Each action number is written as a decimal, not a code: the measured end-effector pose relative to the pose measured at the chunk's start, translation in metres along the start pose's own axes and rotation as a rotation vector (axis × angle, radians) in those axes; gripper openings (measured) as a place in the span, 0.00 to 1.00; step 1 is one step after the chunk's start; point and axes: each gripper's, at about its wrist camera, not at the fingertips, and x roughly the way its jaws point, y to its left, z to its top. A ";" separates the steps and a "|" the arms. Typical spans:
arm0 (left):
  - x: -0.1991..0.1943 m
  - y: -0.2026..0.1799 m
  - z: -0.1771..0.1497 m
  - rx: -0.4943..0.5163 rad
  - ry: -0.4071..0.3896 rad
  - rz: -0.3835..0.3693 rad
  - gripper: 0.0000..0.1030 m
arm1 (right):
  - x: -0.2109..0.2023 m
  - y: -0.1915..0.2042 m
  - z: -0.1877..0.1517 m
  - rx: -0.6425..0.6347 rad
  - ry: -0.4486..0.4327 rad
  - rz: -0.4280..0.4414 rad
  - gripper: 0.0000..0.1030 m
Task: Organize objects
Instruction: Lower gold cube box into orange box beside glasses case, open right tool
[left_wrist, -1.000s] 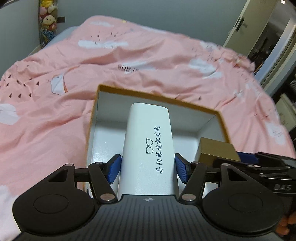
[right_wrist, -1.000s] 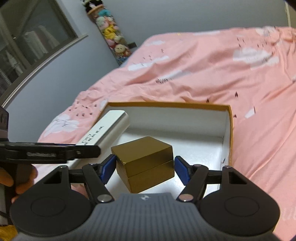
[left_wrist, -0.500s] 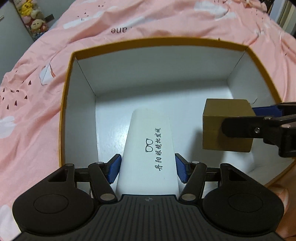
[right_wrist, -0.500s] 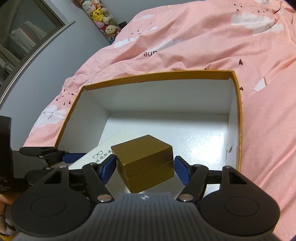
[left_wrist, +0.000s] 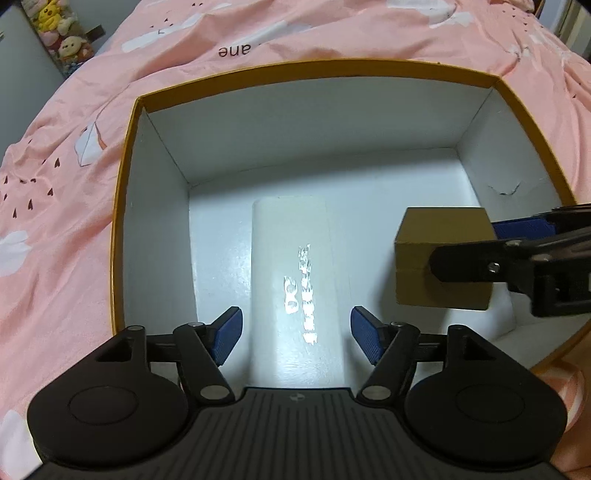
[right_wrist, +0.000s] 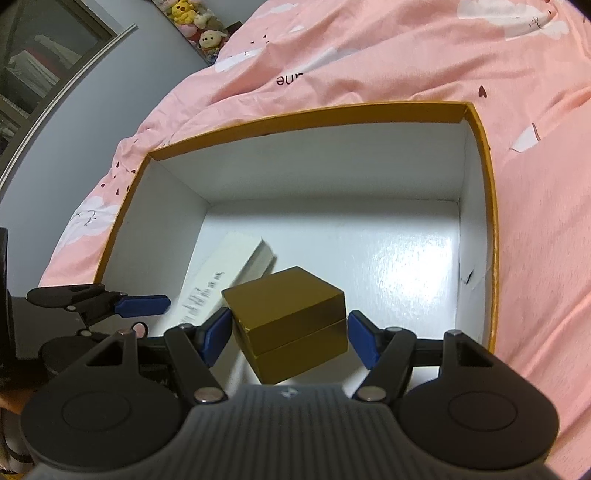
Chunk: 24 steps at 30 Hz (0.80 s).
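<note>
A pink bedsheet (left_wrist: 332, 33) covers the bed, rumpled, printed with white clouds, small dark hearts and a few dark letters. At the far left, past the bed's edge, a cluster of plush toys (left_wrist: 55, 33) stands against a grey wall (right_wrist: 122, 66). Farther left is a glass-fronted cabinet (right_wrist: 40, 62) with blurred contents.

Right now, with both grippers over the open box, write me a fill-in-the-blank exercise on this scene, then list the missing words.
1. The right gripper is shut on the ____-coloured small box.
2. The white glasses case lies on the floor of the large yellow-rimmed box, between the left gripper, whose jaws are ____.
3. The large box sits on a ____ bedspread printed with white clouds.

Missing words: gold; opening; pink
</note>
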 end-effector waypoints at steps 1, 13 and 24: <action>-0.002 0.001 -0.001 -0.007 -0.008 -0.004 0.79 | 0.000 0.000 0.000 0.001 0.002 -0.002 0.68; -0.057 0.052 -0.005 -0.093 -0.300 -0.057 0.76 | 0.021 0.010 0.007 0.067 0.085 -0.064 0.68; -0.057 0.098 -0.013 -0.228 -0.311 -0.032 0.68 | 0.052 0.028 0.012 0.112 0.155 -0.126 0.68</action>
